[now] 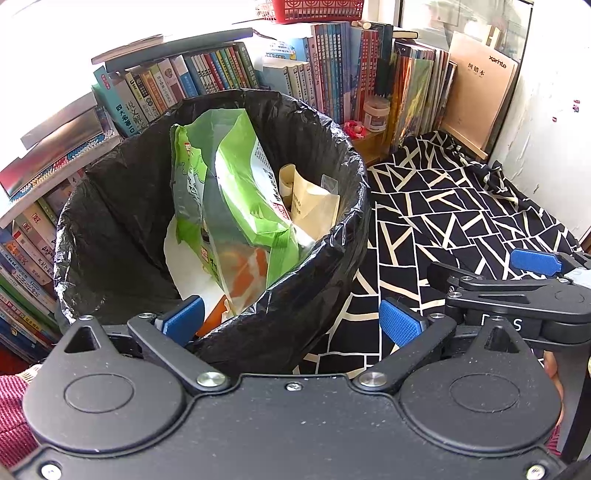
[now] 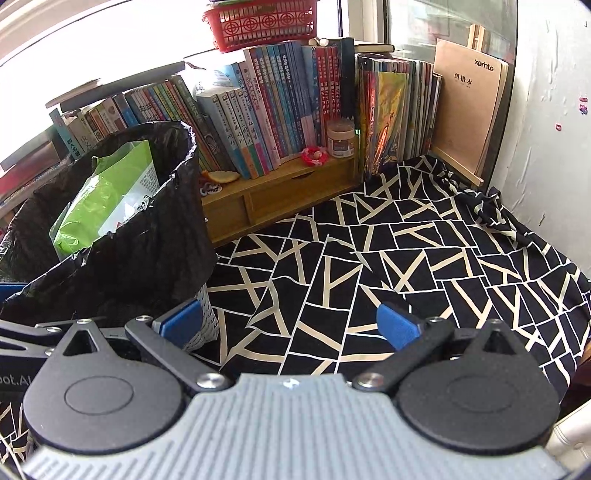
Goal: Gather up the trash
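From the left wrist camera: the left tongs (image 1: 291,321) stand spread wide with nothing gripped. Their ribbed blue pads (image 1: 400,325) straddle the near rim of a waste bin (image 1: 280,321), one pad inside the mouth and one outside, neither pressing on it. The bin is round and lined with a crinkly, glossy black plastic bag (image 1: 110,221) folded over the rim, likely so the liner stays put while rubbish goes in. The collected trash is inside: a large green and clear plastic food bag (image 1: 236,199) stands upright and fills much of the opening, and a tan paper packet (image 1: 310,206) leans against the far wall. The bin stands on a desk covered by a soft black cloth (image 1: 443,221) with cream geometric lines, rumpled towards the wall. Rows of upright books (image 1: 332,66) line the back. The right tongs (image 1: 524,280) show at the right edge, just beside the bin.

From the right wrist camera: the right tongs (image 2: 290,325) also gape wide and hold nothing; they hover over bare patterned cloth (image 2: 369,258). The bin (image 2: 129,251) sits at the left, touching nothing of these tongs that I can tell. No loose rubbish shows on the cloth, so the collecting looks nearly done. A low wooden shelf (image 2: 277,184) carries books (image 2: 277,110), a small white jar (image 2: 340,138) and a red basket (image 2: 266,26).
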Tool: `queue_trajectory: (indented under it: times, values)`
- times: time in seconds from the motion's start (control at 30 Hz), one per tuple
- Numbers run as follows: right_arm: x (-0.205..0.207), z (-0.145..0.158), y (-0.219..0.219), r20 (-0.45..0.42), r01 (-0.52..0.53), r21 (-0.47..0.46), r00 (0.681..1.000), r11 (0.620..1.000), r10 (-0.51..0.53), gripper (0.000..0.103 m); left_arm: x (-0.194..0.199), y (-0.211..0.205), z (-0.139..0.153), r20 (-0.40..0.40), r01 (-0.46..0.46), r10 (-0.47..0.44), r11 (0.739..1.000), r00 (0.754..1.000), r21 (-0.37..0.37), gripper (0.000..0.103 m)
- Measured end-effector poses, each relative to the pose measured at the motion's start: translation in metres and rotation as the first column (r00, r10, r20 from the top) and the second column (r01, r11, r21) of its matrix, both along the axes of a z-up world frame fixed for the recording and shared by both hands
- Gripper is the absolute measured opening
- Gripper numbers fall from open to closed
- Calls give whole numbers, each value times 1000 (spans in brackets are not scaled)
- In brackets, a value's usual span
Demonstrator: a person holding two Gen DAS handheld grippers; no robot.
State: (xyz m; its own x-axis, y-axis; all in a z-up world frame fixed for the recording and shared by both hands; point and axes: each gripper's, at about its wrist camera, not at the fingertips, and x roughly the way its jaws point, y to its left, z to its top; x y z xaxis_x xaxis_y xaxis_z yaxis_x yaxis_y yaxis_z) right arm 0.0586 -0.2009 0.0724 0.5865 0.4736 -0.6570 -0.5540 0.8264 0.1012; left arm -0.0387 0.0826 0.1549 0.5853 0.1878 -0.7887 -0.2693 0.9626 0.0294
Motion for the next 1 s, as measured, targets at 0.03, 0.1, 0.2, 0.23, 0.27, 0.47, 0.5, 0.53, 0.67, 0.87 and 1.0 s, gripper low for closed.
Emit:
queue_trajectory:
  times: [0.03,0.1,0.2,0.23,0.27,0.47,0.5,0.53,0.67,0.87,1.0]
  values:
    - [0,0,0,0,0,0,1000,1000,0,103,0,0,0,0,0,0,1000,1000,0,101]
    - [0,0,0,1,1,0,1000,1000,-1,103,0,0,0,-1,-1,1,1000,1000,-1,101]
    - [0,0,0,4,0,-2,1000,1000,0,103,0,1,0,-2,-1,1,1000,1000,-2,102]
    - [0,0,0,4,0,-2,1000,1000,0,103,1,1,0,-2,-2,2,1000,1000,-1,102]
    - [0,0,0,3,0,-2,1000,1000,0,103,1,1,0,-3,-1,1,1000,1000,-1,102]
    - [-1,0,0,4,1,-2,1000,1000,-1,103,1,1,0,-2,-1,1,1000,1000,-1,102]
    - [-1,0,0,5,1,-3,1000,1000,-1,103,1,1,-1,-2,-1,1,1000,1000,-1,102]
    - [0,0,0,6,1,-4,1000,1000,-1,103,1,1,-1,-2,-1,1,1000,1000,0,102]
    - [0,0,-1,7,0,-5,1000,1000,0,103,0,1,-1,-3,-1,1,1000,1000,2,102]
    - [-1,-1,0,7,-1,-10,1000,1000,1,103,1,1,-1,-4,0,0,1000,1000,4,102]
    - [-1,-1,0,8,0,-11,1000,1000,1,103,1,1,-1,-4,0,0,1000,1000,5,102]
